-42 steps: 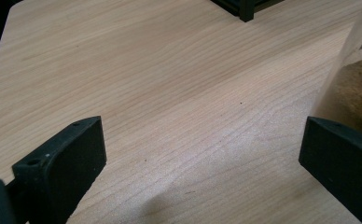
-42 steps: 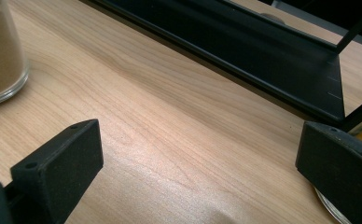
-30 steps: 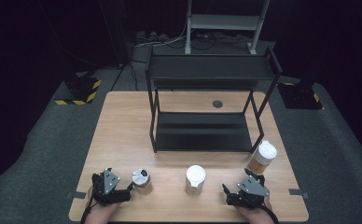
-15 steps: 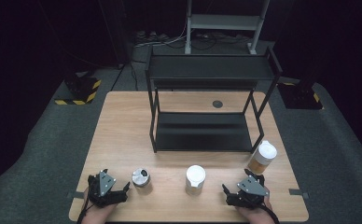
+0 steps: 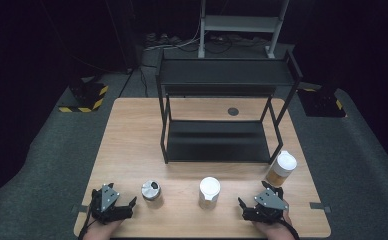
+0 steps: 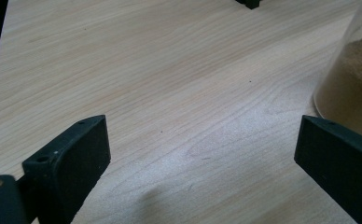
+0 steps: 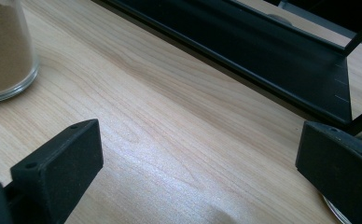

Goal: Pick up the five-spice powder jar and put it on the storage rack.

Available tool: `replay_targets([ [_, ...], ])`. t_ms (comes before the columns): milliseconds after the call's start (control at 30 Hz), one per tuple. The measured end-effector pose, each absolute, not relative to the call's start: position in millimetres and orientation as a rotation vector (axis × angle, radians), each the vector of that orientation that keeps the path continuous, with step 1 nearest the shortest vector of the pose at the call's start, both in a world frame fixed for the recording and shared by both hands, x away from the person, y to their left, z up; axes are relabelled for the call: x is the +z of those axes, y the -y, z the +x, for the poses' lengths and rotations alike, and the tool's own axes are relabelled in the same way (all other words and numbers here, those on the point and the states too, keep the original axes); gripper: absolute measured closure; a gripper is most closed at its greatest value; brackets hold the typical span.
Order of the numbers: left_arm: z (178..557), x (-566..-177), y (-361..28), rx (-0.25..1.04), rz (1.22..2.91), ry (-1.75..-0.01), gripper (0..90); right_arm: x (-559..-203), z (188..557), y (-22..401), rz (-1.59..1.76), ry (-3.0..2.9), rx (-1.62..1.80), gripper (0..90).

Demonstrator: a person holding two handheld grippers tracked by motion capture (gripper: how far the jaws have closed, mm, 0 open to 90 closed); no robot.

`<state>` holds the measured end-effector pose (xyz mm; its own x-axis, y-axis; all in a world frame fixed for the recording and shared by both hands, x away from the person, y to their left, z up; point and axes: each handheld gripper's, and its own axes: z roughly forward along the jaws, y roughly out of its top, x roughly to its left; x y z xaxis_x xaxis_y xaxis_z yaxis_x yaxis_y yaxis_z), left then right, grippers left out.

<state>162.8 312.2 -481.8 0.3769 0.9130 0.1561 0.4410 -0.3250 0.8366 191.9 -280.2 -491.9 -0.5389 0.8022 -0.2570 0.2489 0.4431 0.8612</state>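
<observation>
Resting at the near left corner of the light wooden table [image 5: 132,130], the left gripper [image 5: 123,209] has wide jaws that have just been closing a little, with nothing between them. Just to its right stands a small glass jar with a silver metal lid [image 5: 151,190], holding pale powder and apart from the jaws. Next, near the middle of the front edge, comes a white-lidded glass jar of tan powder [image 5: 209,192]. Behind it sits a black two-tier metal rack [image 5: 227,75]. Farther right, the right gripper [image 5: 254,204] is spread wide and empty, with a second white-lidded jar of brown powder [image 5: 281,168] just beyond it.
</observation>
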Motion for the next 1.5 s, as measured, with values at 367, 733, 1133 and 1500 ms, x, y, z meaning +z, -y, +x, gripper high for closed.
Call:
replay_targets([
  [367,150,-471,-323,0.825,1.832,-1.145,1.9,-492,192,280,0.877,-2.026,1.054,0.0],
  [733,143,-466,-328,0.822,1.77,-1.13,1.6,-492,193,281,0.877,-2.029,1.061,0.0],
  [1133,134,-456,-326,0.825,1.726,-1.084,1.1,-491,193,282,0.874,-2.035,1.06,0.0],
  [1500,128,-447,-319,0.816,1.699,-1.024,0.9,-491,193,281,0.873,-2.033,1.056,0.0],
])
